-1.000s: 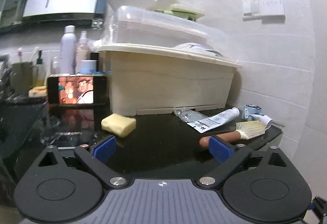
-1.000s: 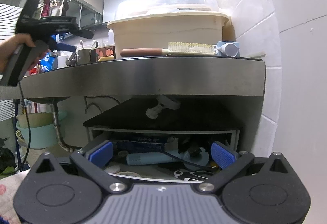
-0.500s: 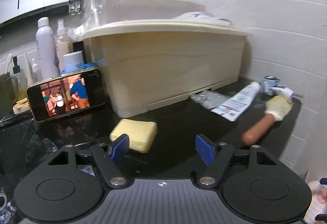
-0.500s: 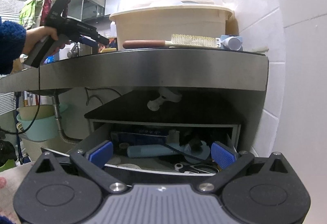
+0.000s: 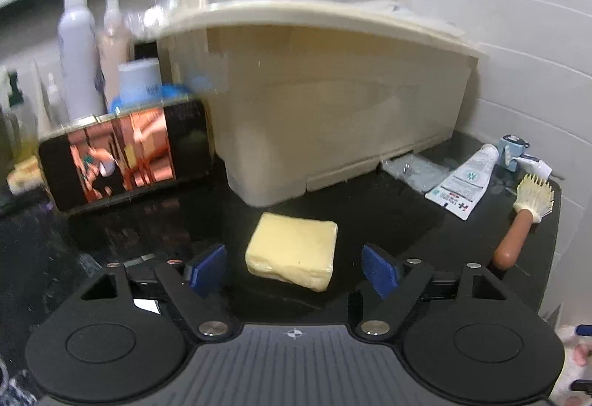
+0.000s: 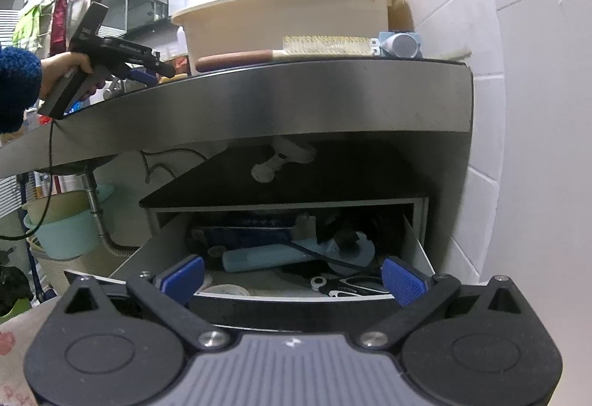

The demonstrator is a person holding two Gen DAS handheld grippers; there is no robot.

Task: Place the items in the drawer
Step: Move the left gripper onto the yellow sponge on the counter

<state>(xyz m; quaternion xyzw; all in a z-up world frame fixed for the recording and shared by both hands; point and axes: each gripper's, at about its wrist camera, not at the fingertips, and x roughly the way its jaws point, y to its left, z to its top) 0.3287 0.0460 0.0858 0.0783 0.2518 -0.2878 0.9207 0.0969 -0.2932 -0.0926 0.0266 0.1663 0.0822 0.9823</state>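
Observation:
A yellow sponge (image 5: 292, 250) lies on the black counter (image 5: 370, 213) in the left wrist view. My left gripper (image 5: 294, 272) is open around it. Its jaws have just been opening, and the sponge sits between the blue pads (image 5: 207, 269) with a gap on each side. In the right wrist view my right gripper (image 6: 292, 280) is open and holds nothing. It hangs in front of the open drawer (image 6: 418, 247) under the counter, which holds a light-blue tube and several dark items. A hand in a blue sleeve holds the left gripper (image 6: 148, 67) over the counter's left part.
A large cream bin (image 5: 333, 117) stands just behind the sponge. A phone (image 5: 122, 158) playing video leans to the left, with bottles (image 5: 77, 54) behind it. A toothpaste tube (image 5: 466, 180) and a wooden-handled brush (image 5: 518, 221) lie near the counter's right edge. Basins (image 6: 63, 224) stand under the sink.
The left gripper has moved in over the counter until the sponge lies between its fingers. Its jaws narrowed, then widened again. The right gripper has hardly moved.

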